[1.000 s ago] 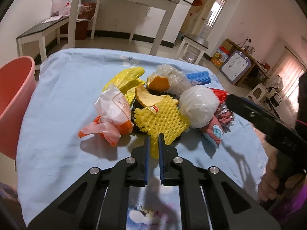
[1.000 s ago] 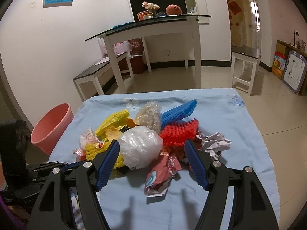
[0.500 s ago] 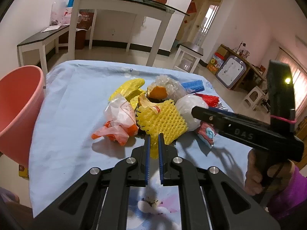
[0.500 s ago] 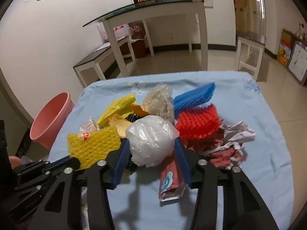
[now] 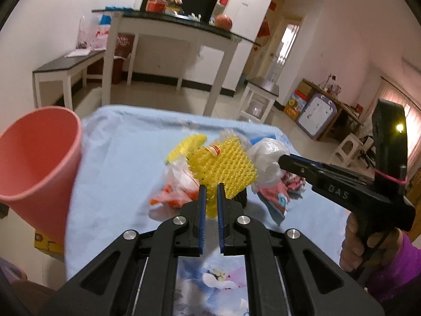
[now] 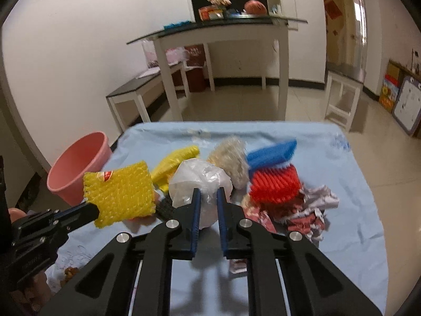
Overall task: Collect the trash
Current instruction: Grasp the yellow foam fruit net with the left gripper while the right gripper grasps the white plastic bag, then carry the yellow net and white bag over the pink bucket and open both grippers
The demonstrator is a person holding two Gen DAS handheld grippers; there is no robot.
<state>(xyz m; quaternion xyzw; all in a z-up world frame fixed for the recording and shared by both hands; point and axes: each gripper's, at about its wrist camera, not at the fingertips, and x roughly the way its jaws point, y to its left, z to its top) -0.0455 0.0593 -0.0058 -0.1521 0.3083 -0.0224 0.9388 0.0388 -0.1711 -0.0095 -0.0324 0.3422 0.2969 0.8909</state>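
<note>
Two hand-held grippers work over a table draped in a light blue cloth [image 6: 329, 163]. Far to the left of the left gripper's fingers stands a pink bucket [image 5: 34, 163], off the table's edge and tilted in the fisheye view. The left gripper [image 5: 210, 192] has its blue-padded fingers [image 5: 202, 205] pressed nearly together, pinching the lower edge of a yellow foam net [image 5: 223, 168]; the net stands up ahead of the fingertips, clear of the cloth, as the right wrist view confirms [image 6: 119, 192]. Below and left of those fingertips lies a crumpled bag with orange print [image 5: 176, 184]. To the right, the right gripper [image 6: 209, 194] has just been closing, and its fingers [image 6: 196, 205] pinch a white plastic bag [image 6: 200, 181], which bulges above and ahead of the tips. Beyond that bag lie a second yellow net [image 6: 176, 160] to the left and a pale net [image 6: 231, 158] straight ahead. Right of the right gripper's fingers rest a blue foam net [image 6: 273, 152], a red foam net [image 6: 273, 184] just below it, and crumpled red-and-white wrappers [image 6: 307, 210] on the cloth. A hand [image 5: 355, 245] in a purple sleeve grips the right gripper's handle.
</note>
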